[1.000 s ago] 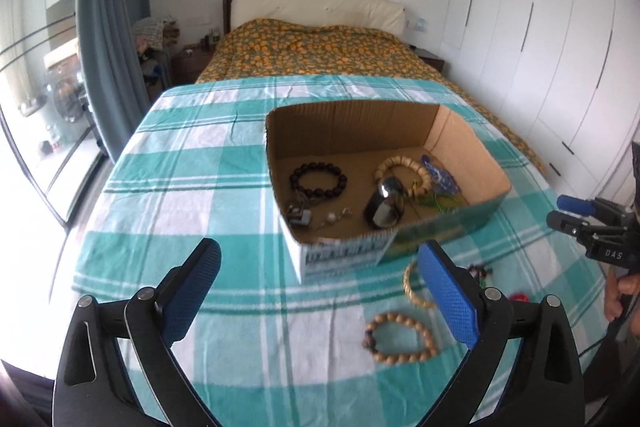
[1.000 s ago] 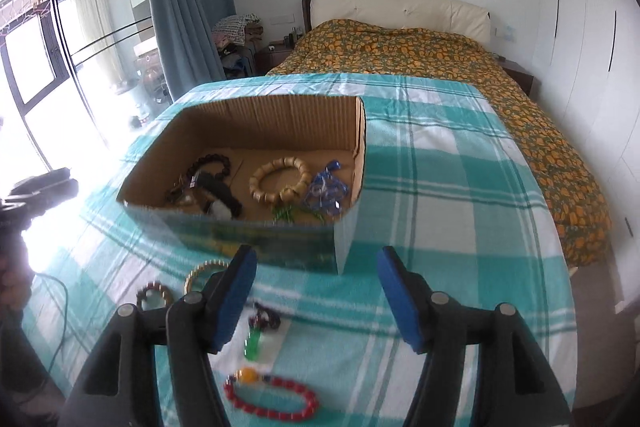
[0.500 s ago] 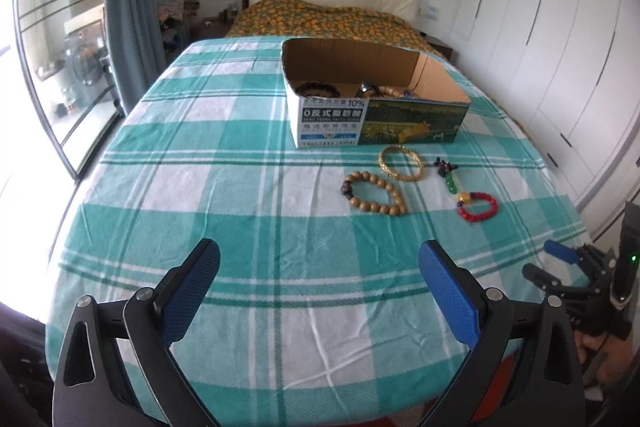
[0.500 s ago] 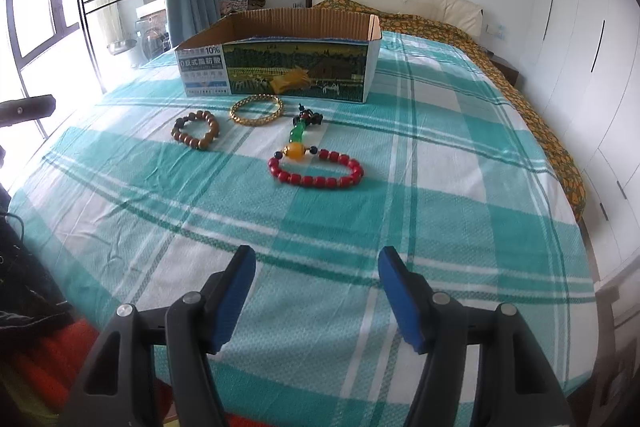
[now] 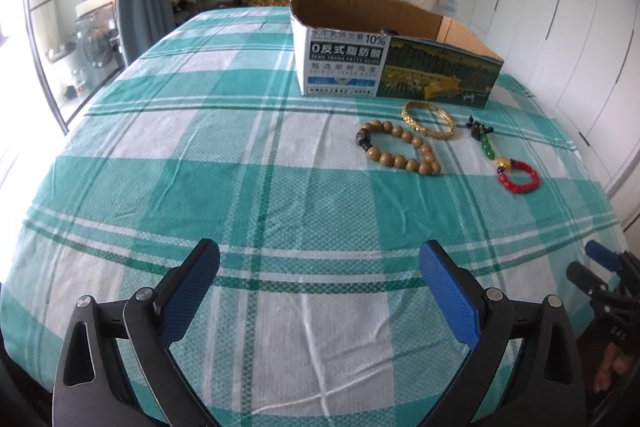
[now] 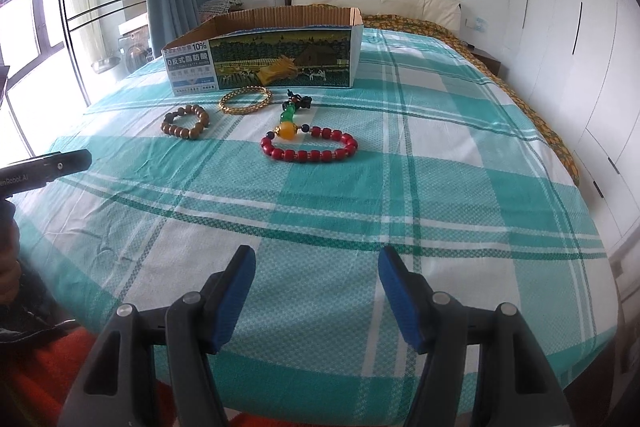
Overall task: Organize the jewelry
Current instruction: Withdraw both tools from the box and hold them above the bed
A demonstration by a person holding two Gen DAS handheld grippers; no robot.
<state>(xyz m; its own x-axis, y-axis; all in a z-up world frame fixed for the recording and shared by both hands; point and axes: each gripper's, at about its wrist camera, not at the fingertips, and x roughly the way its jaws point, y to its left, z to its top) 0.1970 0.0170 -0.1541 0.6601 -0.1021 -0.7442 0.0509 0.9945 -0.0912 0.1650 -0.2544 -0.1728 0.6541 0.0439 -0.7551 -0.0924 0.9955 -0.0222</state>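
Both our left hand-held gripper [image 5: 319,279] and right hand-held gripper [image 6: 313,277] hang released, holding nothing. We should approach the red bead bracelet [image 6: 310,147] low, pinching one side of its loop, then lift it over the cardboard box [image 6: 264,51] wall.

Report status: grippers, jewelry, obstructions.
Left gripper open, right gripper open, both empty. Three bracelets lie before box. Nothing blocking.

Bright window daylight, fisheye-warped edges
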